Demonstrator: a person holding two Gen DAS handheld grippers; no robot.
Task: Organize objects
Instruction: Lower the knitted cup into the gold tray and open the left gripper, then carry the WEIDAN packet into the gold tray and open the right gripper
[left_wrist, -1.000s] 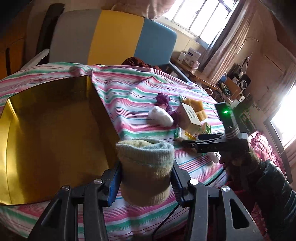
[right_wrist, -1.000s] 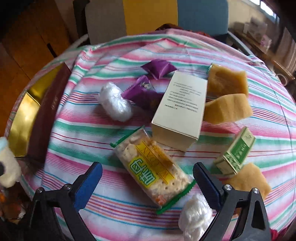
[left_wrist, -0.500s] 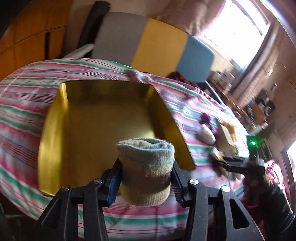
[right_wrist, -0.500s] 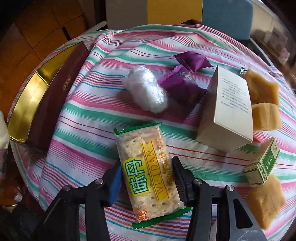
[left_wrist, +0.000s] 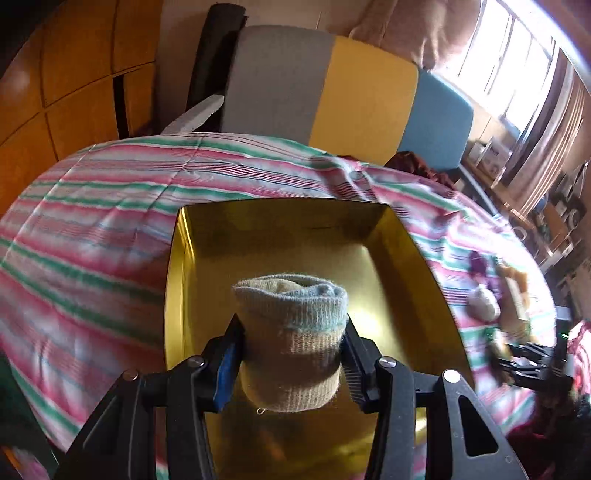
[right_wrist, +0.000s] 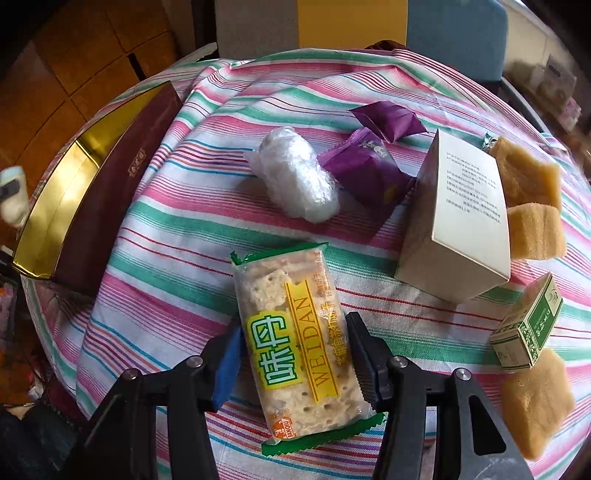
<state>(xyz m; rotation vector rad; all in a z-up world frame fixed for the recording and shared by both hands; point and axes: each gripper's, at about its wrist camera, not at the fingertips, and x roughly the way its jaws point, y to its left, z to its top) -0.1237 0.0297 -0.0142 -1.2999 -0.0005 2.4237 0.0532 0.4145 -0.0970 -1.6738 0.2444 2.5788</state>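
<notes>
- left wrist view: the left gripper (left_wrist: 291, 354) has its jaws clamped on the rolled sock (left_wrist: 291, 343), low centre of the frame, above the gold tray (left_wrist: 177, 295); lowering it before letting go seems wise.
- right wrist view: the right gripper (right_wrist: 295, 354) has its jaws pinching the cracker packet (right_wrist: 295, 339), lower centre, printed "weidan"; a level lift off the worktop (right_wrist: 166, 302) seems best.

Right tool (right_wrist: 295, 354) clamping cracker packet (right_wrist: 295, 343), striped tablecloth (right_wrist: 177, 229) beneath

The cracker packet (right_wrist: 301, 343) reads "WEIDAN" on its yellow band, beside large Chinese characters. Its bottom corner logo says "BANQIU". The printing on the cream box (right_wrist: 466, 206) is too small to read.
</notes>
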